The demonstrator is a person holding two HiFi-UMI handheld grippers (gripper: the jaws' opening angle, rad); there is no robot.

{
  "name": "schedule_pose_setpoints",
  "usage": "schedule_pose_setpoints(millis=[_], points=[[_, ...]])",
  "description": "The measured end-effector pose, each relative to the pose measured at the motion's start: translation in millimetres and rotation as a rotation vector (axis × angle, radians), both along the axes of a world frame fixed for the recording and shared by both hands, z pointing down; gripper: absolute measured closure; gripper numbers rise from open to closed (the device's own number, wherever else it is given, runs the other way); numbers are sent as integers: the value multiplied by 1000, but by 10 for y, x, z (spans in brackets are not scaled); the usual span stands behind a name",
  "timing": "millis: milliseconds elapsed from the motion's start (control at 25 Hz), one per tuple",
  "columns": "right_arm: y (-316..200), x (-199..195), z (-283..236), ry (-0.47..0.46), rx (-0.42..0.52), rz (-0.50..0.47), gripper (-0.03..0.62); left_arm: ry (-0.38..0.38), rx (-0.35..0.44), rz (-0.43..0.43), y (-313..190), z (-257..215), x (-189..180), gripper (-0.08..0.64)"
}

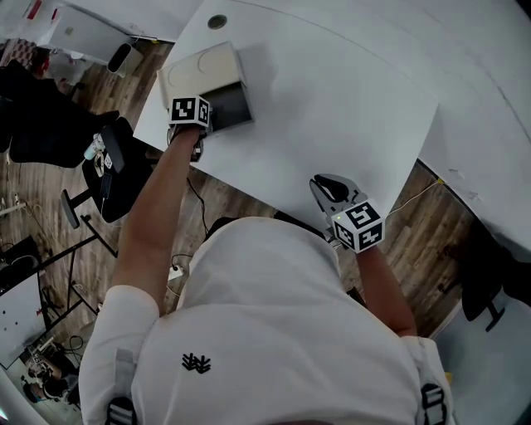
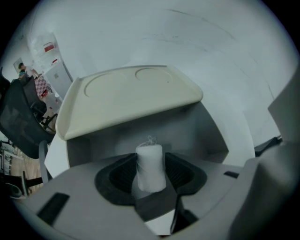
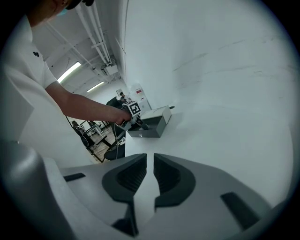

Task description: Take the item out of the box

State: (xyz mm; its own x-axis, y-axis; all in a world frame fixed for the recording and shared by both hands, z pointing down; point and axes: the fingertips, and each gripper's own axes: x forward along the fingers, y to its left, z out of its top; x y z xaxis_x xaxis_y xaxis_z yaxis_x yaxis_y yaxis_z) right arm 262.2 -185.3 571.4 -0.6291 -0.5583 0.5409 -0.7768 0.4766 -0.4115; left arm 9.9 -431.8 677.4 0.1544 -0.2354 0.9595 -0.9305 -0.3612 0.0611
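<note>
A grey box (image 1: pixel 231 105) with its cream lid (image 1: pixel 203 66) tipped back stands near the left end of the white table (image 1: pixel 332 100). Inside the box (image 2: pixel 206 131) a small white wrapped roll (image 2: pixel 150 161) stands upright under the lid (image 2: pixel 126 96). My left gripper (image 2: pixel 151 177) points steeply down into the box, open, its pads on either side of the roll. In the head view the left gripper (image 1: pixel 203 124) sits at the box's left edge. My right gripper (image 1: pixel 328 189) hovers over the table's near edge, shut and empty (image 3: pixel 150 161).
A black office chair (image 1: pixel 108 166) stands on the wood floor left of the table. A round cable hole (image 1: pixel 216 21) lies beyond the box. The right gripper view shows the box (image 3: pixel 152 125) far off across bare tabletop, and the table's near edge runs diagonally.
</note>
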Motion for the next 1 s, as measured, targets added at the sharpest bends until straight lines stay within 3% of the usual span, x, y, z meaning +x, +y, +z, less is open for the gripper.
schedule_pose_setpoints(millis=[160, 320, 1000], points=[[-39, 19, 0, -9, -5, 8, 545, -46, -12, 25, 24, 61, -38, 378], [-37, 27, 8, -3, -1, 9, 548, -34, -9, 36, 29, 50, -13, 385], [-19, -387, -53, 16, 32, -98, 548, 201, 134, 56, 191, -539, 197, 390]])
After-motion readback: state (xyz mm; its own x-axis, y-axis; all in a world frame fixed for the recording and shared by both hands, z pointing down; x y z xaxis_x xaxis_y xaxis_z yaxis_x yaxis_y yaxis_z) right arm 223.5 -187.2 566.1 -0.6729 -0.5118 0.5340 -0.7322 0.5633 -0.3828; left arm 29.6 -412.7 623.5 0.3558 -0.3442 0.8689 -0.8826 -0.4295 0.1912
